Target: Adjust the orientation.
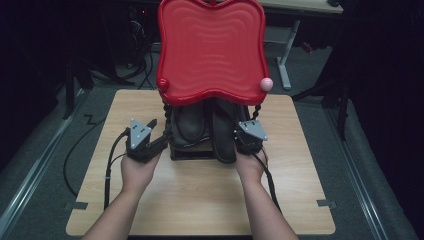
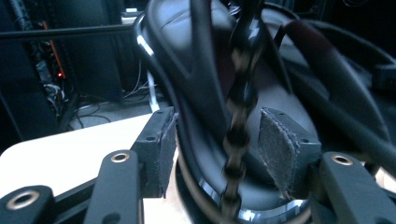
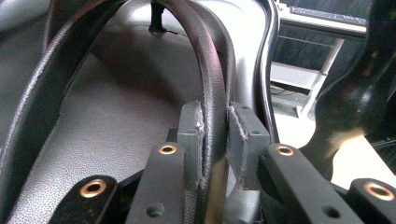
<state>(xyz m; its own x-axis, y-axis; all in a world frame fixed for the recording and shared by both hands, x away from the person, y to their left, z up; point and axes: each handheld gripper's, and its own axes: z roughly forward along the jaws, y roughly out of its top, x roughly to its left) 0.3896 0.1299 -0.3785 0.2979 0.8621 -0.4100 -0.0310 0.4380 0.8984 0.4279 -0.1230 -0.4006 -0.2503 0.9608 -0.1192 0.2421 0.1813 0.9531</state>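
Two black leather shoes sit under a red wavy tray (image 1: 212, 47) that stands on black beaded posts. The left shoe (image 1: 189, 122) lies back under the tray. The right shoe (image 1: 223, 137) sticks out toward the table's front. My left gripper (image 1: 159, 132) is at the left shoe's side, open. In the left gripper view its pads (image 2: 161, 149) stand wide apart around the shoe's glossy edge (image 2: 196, 84) and a beaded post (image 2: 240, 116). My right gripper (image 3: 215, 140) is shut on the right shoe's leather rim (image 3: 212, 88), and appears in the high view (image 1: 245, 137) beside that shoe.
A pink ball (image 1: 266, 84) tops the tray's right front corner and a red one (image 1: 162, 85) the left. The stand rests on a small wooden table (image 1: 200, 195). Dark floor, cables and a white desk leg (image 1: 284, 60) lie beyond.
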